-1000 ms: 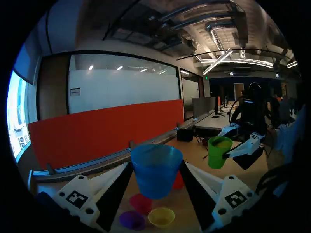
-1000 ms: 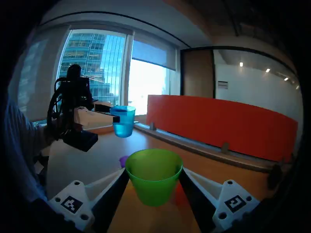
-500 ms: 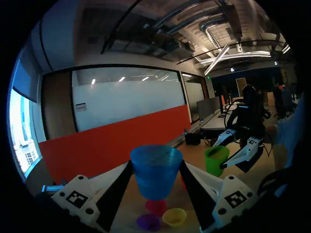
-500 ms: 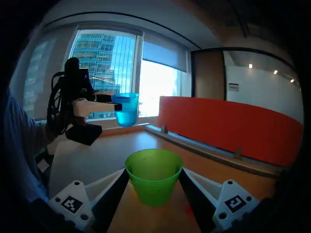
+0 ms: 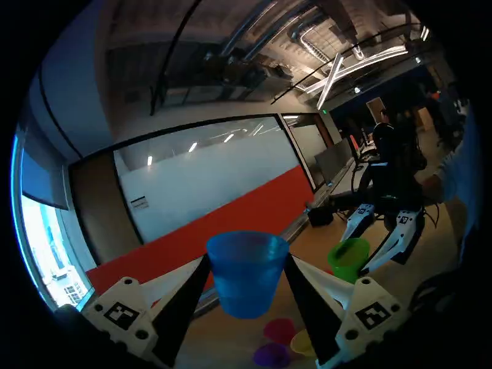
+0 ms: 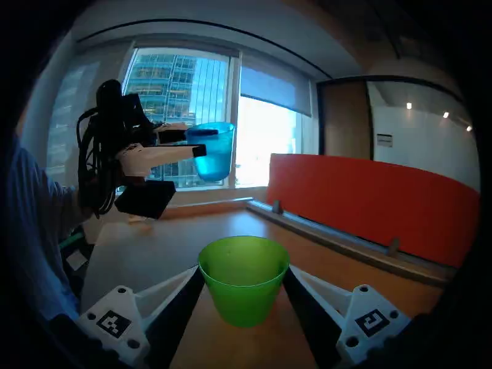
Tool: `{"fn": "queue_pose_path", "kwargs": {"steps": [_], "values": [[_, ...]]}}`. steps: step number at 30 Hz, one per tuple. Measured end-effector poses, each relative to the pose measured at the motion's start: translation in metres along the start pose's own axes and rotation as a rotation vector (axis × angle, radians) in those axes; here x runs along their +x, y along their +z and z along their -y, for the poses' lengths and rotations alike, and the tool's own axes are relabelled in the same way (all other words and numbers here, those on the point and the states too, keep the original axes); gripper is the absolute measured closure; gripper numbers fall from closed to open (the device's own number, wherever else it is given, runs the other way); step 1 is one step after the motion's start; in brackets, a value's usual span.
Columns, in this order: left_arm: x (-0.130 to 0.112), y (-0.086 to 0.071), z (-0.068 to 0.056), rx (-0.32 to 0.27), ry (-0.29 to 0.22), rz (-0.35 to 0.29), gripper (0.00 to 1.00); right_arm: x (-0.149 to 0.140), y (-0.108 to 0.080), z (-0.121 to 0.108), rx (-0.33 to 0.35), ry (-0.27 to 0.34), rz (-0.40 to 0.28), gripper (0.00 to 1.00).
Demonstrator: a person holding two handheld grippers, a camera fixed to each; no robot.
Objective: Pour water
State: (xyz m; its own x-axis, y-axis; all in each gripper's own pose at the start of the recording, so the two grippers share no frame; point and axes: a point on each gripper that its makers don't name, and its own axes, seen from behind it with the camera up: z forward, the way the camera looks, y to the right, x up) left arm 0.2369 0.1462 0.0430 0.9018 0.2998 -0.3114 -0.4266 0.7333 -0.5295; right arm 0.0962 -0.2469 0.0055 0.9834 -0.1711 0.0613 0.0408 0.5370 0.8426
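My left gripper (image 5: pixel 247 277) is shut on a translucent blue cup (image 5: pixel 247 273), held high in the air and slightly tilted. In the right gripper view that blue cup (image 6: pixel 212 150) hangs at the upper left with the left gripper (image 6: pixel 203 149) clamped on it and a sleeved arm behind it. My right gripper (image 6: pixel 244 284) is shut on a green cup (image 6: pixel 244 280), upright and low over the wooden table (image 6: pixel 154 252). The left gripper view shows the green cup (image 5: pixel 349 258) lower right, pinched by the right gripper (image 5: pixel 353 261).
Small pink (image 5: pixel 280 329), purple (image 5: pixel 272 355) and yellow (image 5: pixel 302 342) cups stand on the table below the blue cup. An orange partition (image 6: pixel 375 200) runs along the table's far edge. Large windows (image 6: pixel 184 117) lie behind the left gripper.
The left gripper has risen with the blue cup and tilted more, so it now sits higher than the green cup. The green cup has stayed about level in the right gripper.
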Motion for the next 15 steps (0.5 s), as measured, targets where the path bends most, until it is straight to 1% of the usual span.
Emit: {"fn": "queue_pose_path", "kwargs": {"steps": [6, 15], "values": [[0.009, -0.001, 0.002, 0.005, 0.048, -0.01, 0.14, 0.0, 0.01, 0.007, 0.025, -0.003, -0.005, 0.09], [0.017, 0.003, 0.006, 0.015, 0.116, -0.016, 0.14, -0.001, 0.026, 0.021, 0.066, -0.01, -0.013, 0.09]]}}
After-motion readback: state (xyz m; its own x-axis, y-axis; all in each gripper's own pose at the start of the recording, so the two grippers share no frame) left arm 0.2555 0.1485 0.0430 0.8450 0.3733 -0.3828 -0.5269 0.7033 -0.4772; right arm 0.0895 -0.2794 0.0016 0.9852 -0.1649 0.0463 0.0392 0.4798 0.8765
